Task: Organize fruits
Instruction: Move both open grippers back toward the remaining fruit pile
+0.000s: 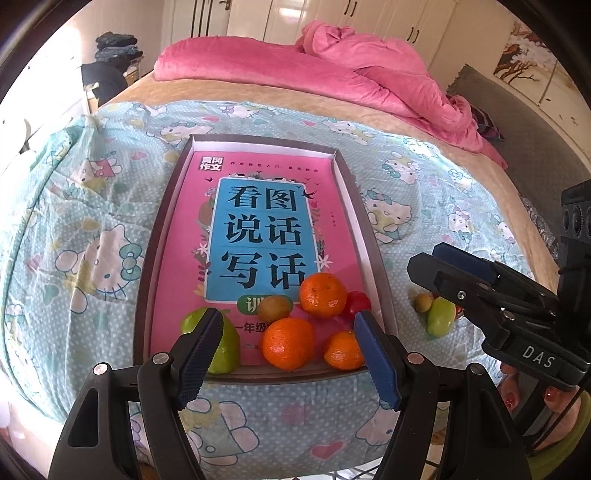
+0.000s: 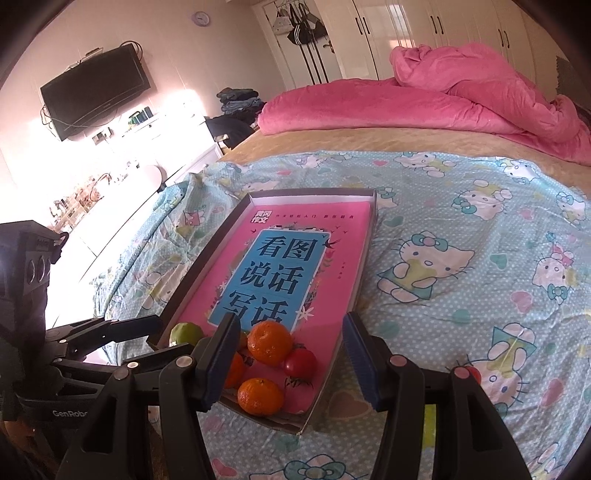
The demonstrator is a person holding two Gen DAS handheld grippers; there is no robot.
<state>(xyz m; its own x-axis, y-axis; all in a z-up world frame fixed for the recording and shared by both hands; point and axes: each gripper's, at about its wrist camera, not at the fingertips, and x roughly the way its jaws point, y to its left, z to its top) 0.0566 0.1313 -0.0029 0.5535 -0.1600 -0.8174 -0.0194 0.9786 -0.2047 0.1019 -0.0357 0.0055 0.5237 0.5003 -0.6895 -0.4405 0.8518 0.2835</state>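
Observation:
A shallow box tray (image 1: 369, 236) (image 2: 365, 236) lies on the bed with a pink book (image 1: 258, 221) (image 2: 295, 258) inside. At its near end sit three oranges (image 1: 287, 343) (image 2: 269, 342), a green pear (image 1: 227, 350) (image 2: 185, 334), a small brown fruit (image 1: 274, 308) and a red tomato (image 1: 357, 303) (image 2: 301, 363). A green fruit (image 1: 439, 316) and a small yellow one (image 1: 423, 303) lie on the sheet right of the tray. My left gripper (image 1: 288, 350) is open above the tray's near end. My right gripper (image 2: 291, 362) (image 1: 439, 258) is open and empty.
The bed is covered with a blue Hello Kitty sheet (image 1: 92, 240) (image 2: 461, 258). A pink duvet (image 1: 369, 74) (image 2: 443, 99) is bunched at the far end. A TV (image 2: 96, 92) hangs on the left wall; wardrobes (image 2: 424, 33) stand behind.

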